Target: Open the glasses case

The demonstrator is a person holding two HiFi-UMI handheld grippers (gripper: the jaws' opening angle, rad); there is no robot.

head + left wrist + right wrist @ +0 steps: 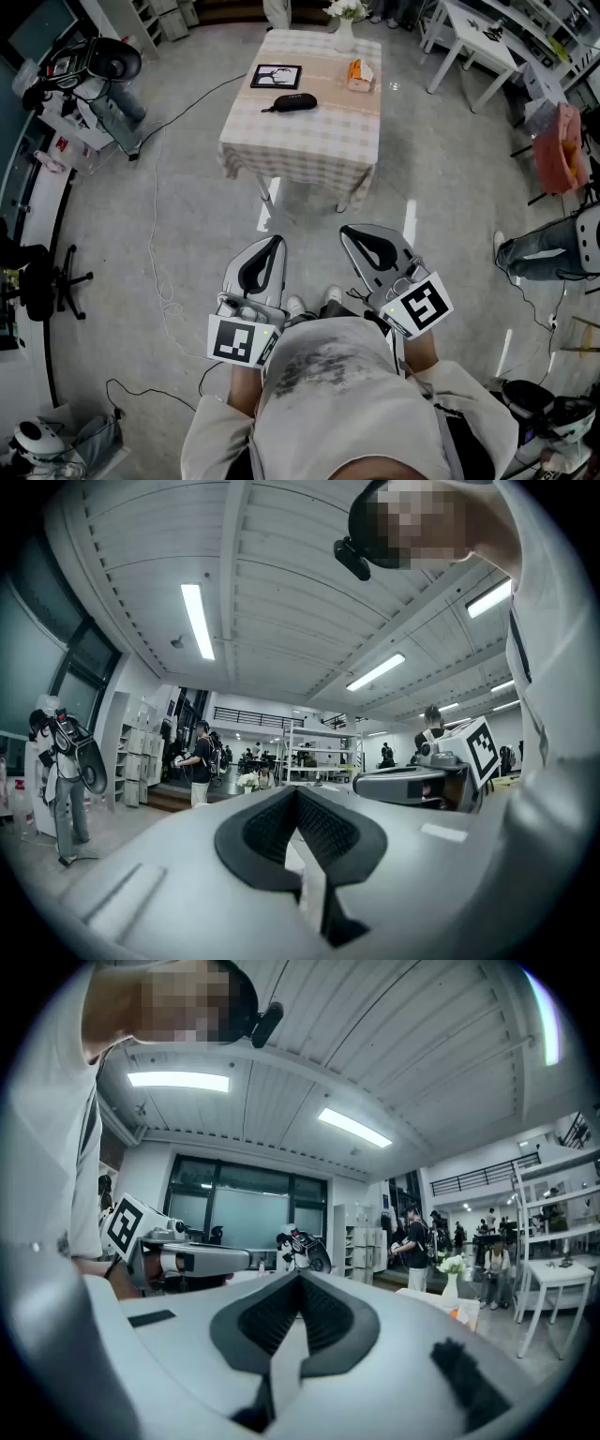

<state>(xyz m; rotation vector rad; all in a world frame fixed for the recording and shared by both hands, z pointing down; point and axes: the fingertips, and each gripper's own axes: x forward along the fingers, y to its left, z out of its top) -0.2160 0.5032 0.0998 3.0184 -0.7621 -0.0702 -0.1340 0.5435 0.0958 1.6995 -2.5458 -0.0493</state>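
A table (pixel 314 141) under a checked cloth stands well ahead of the person, carrying a white vase of flowers (pixel 345 33), a dark framed picture (pixel 276 76) and what looks like an orange packet (pixel 357 73). The left gripper (pixel 271 243) and right gripper (pixel 353 232) are held level by the person's chest, well apart from the table, each with its jaws pressed together on nothing. The black glasses case (pixel 290 102) lies on the cloth just in front of the framed picture.

A cloth-covered table (pixel 309 141) bears a picture frame (pixel 276 76), a vase (pixel 345 37) of white flowers and an orange pack (pixel 357 73). A white table (pixel 473 37) stands to its right.
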